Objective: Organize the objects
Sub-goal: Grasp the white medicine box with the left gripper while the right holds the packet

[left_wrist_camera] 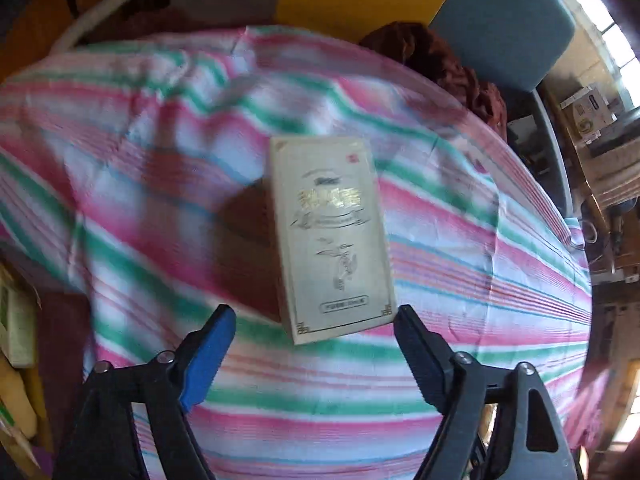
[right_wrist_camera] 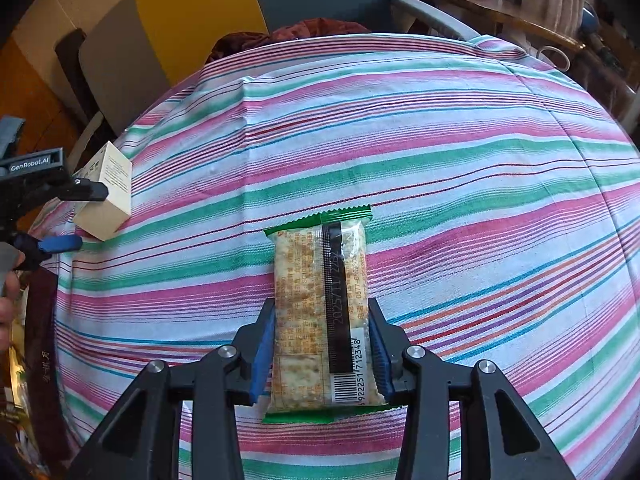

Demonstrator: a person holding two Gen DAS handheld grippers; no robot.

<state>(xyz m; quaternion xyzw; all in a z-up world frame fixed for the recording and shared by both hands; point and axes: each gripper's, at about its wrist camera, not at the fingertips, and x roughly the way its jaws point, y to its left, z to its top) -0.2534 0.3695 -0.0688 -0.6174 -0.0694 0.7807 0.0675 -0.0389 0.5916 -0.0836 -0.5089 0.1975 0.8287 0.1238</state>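
Cream box [left_wrist_camera: 330,236] lies flat on the striped cloth [left_wrist_camera: 480,240], long axis running 12 to 6 in the left wrist view. It sits dead ahead of the left hand-held gripper [left_wrist_camera: 316,316], whose jaws are spread wide and empty; box's near end falls between the fingertips, not yet touched. Left hand is the nearer one.

Cracker packet [right_wrist_camera: 320,312] is pinched across its width by the right hand-held gripper [right_wrist_camera: 320,320], jaws closed on it, long axis also 12 to 6. From the right view the box [right_wrist_camera: 106,192] lies at 10 o'clock, near the bench edge.

Open cloth from 12 through 3; chair [left_wrist_camera: 508,20] beyond the far edge.
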